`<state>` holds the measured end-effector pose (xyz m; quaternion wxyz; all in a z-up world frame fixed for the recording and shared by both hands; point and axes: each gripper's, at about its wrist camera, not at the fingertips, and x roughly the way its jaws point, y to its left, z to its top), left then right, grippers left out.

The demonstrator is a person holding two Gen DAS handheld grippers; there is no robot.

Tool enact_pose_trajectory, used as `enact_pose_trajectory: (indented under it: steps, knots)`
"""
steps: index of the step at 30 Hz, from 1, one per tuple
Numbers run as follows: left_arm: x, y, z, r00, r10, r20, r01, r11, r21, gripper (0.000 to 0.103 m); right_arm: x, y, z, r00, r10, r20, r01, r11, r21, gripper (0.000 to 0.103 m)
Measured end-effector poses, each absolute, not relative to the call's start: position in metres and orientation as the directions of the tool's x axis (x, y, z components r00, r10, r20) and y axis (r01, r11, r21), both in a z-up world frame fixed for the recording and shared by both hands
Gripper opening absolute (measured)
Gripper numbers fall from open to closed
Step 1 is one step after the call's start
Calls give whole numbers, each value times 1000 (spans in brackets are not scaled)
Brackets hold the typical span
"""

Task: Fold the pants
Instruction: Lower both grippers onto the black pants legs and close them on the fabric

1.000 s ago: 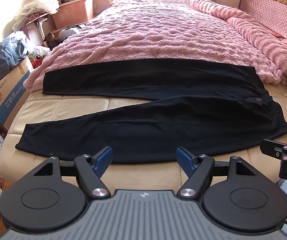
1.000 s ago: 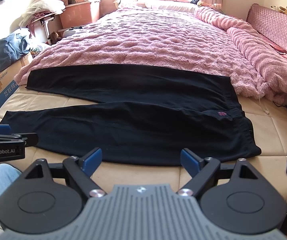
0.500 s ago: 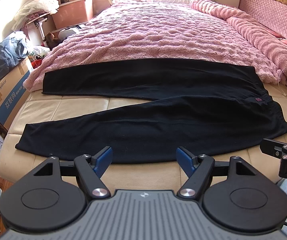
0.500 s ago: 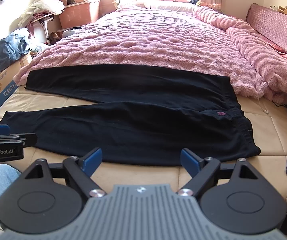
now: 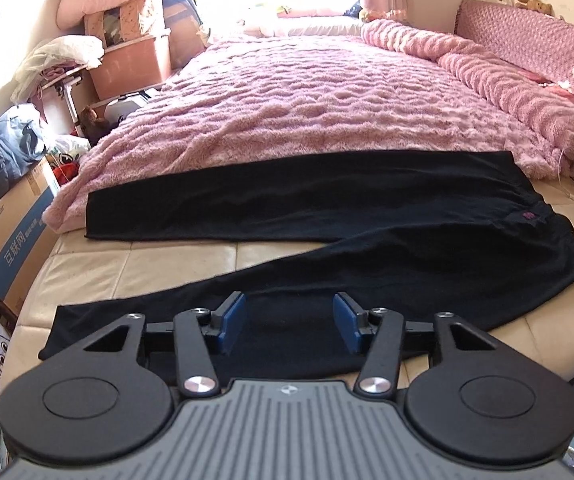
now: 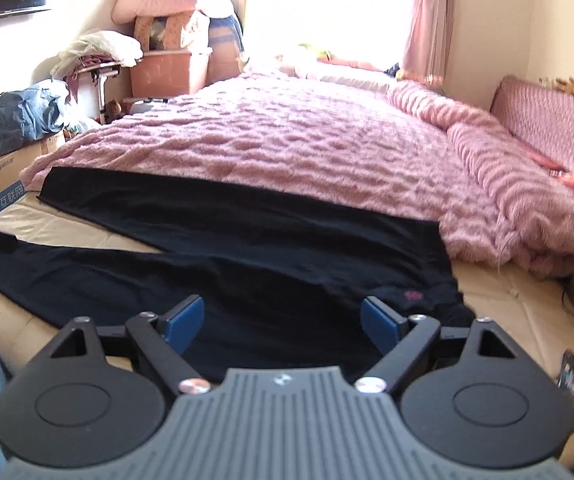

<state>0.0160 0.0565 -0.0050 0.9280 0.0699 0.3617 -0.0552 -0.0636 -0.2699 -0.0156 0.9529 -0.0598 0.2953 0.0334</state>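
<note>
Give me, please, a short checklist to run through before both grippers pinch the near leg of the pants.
1. Black pants spread flat, legs apart: ok.
2. Left gripper over the near leg, jaws closing, cloth between them but not yet pinched: ok.
3. Right gripper open above the waist end: ok.
4. Pink blanket clear of the near leg: ok.
5. Phone clear of the pants: ok.
6. Fingertips touching cloth: cannot tell.

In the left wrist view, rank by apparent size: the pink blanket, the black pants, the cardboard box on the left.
1. pink blanket
2. black pants, close behind; they lie nearer the camera, so true order is unsure
3. cardboard box, clearly smallest, partly cut off
</note>
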Motion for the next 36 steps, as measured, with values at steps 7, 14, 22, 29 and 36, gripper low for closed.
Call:
enact_pose_trajectory:
  steps: [7,14,22,29,36]
  knots:
    - [53,92,-22,699,-53,-713,324,912,250,34,-32,-323,-43,807,4,-590,-232,922,-312,62]
    - [73,135,-83,553,-32,-832,566,748,347,34,4,-372,-113,683,-74,-726,-392,802,-451,36]
    - [79,196,-156,381,176,-907,673,621,403,34,19,-400,-160,604,-133,-786,-504,700,-505,36]
    - [82,209,-181,439,276,-855,684,514,518,40,23,-402,-171,578,-156,-801,-531,674,-514,36]
    - [93,207,-185,512,323,-796,581,553,597,28,15,-403,-181,577,-174,-798,-593,582,-557,36]
